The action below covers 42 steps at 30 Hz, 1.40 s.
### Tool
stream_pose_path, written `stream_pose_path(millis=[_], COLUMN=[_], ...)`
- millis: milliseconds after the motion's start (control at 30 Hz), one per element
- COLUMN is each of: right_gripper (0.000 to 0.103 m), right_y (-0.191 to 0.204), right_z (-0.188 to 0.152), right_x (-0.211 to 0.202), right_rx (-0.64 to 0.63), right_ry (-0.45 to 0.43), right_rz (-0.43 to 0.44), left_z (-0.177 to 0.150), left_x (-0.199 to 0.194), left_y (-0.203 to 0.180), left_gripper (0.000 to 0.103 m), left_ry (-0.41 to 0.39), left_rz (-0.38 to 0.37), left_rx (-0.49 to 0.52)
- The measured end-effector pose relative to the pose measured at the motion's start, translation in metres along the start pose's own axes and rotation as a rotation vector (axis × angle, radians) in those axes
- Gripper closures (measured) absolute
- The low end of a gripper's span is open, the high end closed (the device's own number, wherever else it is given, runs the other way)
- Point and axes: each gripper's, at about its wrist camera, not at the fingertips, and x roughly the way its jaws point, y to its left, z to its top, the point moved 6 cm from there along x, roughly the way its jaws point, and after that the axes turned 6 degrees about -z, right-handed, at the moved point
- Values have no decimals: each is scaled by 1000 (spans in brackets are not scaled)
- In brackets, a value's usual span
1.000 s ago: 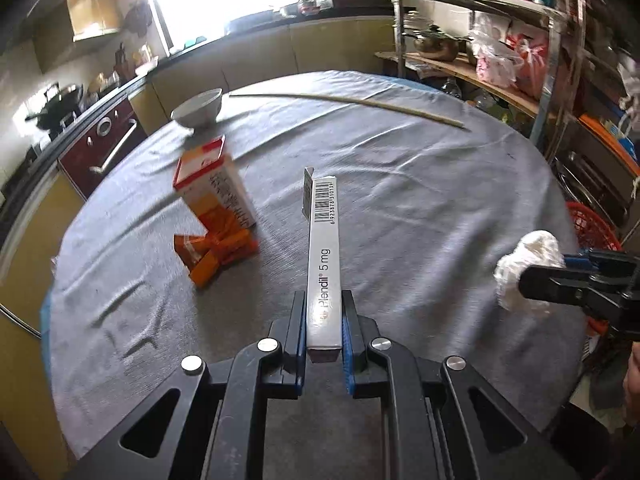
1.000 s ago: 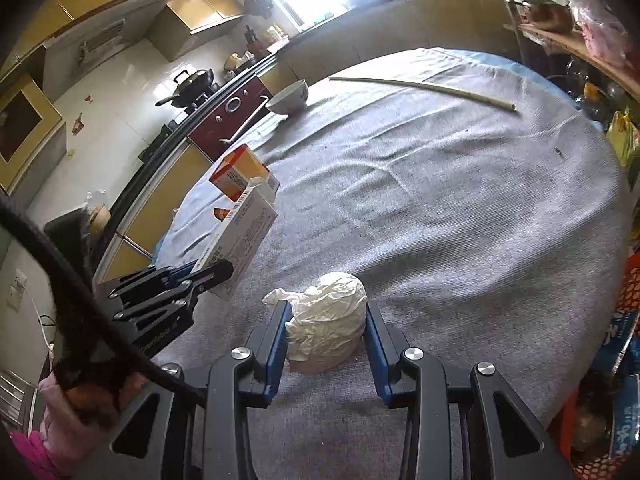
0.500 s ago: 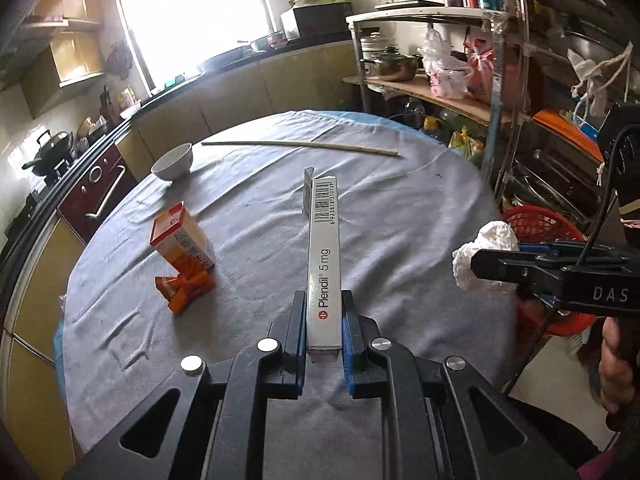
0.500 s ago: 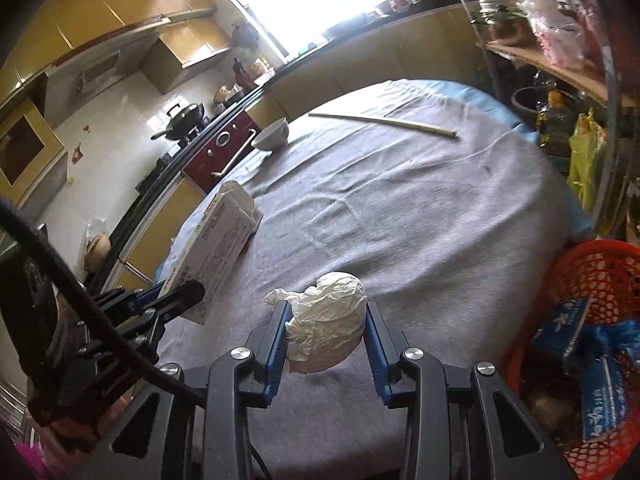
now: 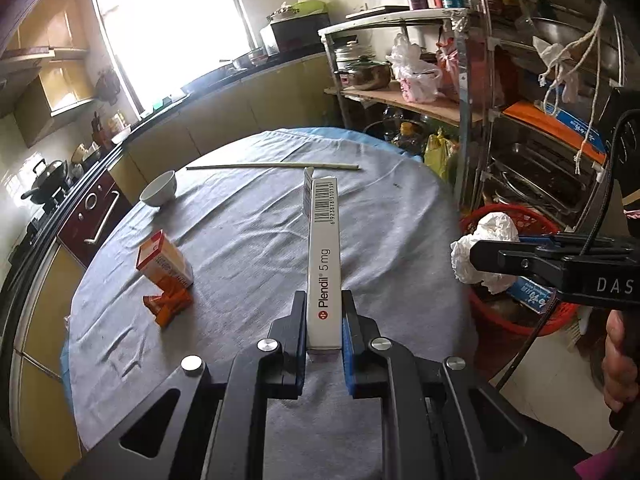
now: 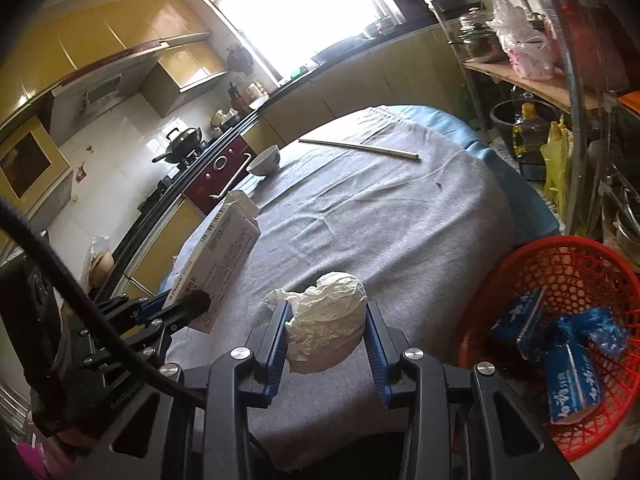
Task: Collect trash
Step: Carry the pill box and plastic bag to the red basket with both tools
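Gripping a long white cardboard medicine box (image 5: 323, 264) printed "Plendil 5 mg", the left gripper (image 5: 324, 332) has its blue-padded fingers (image 5: 348, 344) closed tight on the box's near end, so the box juts forward above the round table draped in grey cloth (image 5: 248, 232). In the right wrist view the same box (image 6: 218, 258) shows at 9 o'clock, slanting up out of the left gripper (image 6: 180, 312).

The right gripper (image 6: 326, 332) holds a crumpled white tissue wad (image 6: 326, 316); its fingers (image 6: 374, 344) stand fairly wide apart yet press on both sides of the wad. From the left wrist view the wad (image 5: 482, 256) sits at 3 o'clock, pinched at the tip of the right gripper (image 5: 496, 258), just in front of a red plastic mesh basket (image 5: 532, 320) beside the table's edge. In the right wrist view the basket (image 6: 560, 276) lies at 4 o'clock and contains blue packets (image 6: 572, 376).

On the table at 9 o'clock in the left wrist view stands an orange-and-white carton (image 5: 164, 262), tilted, with a crushed orange wrapper (image 5: 168, 304) touching its near side. Farther off, at 11 o'clock, a white ceramic bowl (image 5: 159, 189) rests near the table's rim, and a long pale stick (image 5: 272, 166) lies across the far side at 12 o'clock.
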Motion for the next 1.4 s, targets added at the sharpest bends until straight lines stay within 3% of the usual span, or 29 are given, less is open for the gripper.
stream_pose_path(millis=[1033, 1167, 1400], right_gripper=[64, 64, 64], right_y=[-83, -99, -135], right_z=[0, 0, -2], right_x=[-64, -71, -87], right_rx=[151, 172, 222], right_ry=[-86, -96, -125], right_rz=[-53, -81, -148], left_z=[28, 26, 14], left_x=[6, 13, 35], left_y=[-86, -105, -145], left_gripper=[87, 87, 87], left_ry=[5, 32, 149], left_rz=[-69, -163, -423], left_rx=[133, 142, 94])
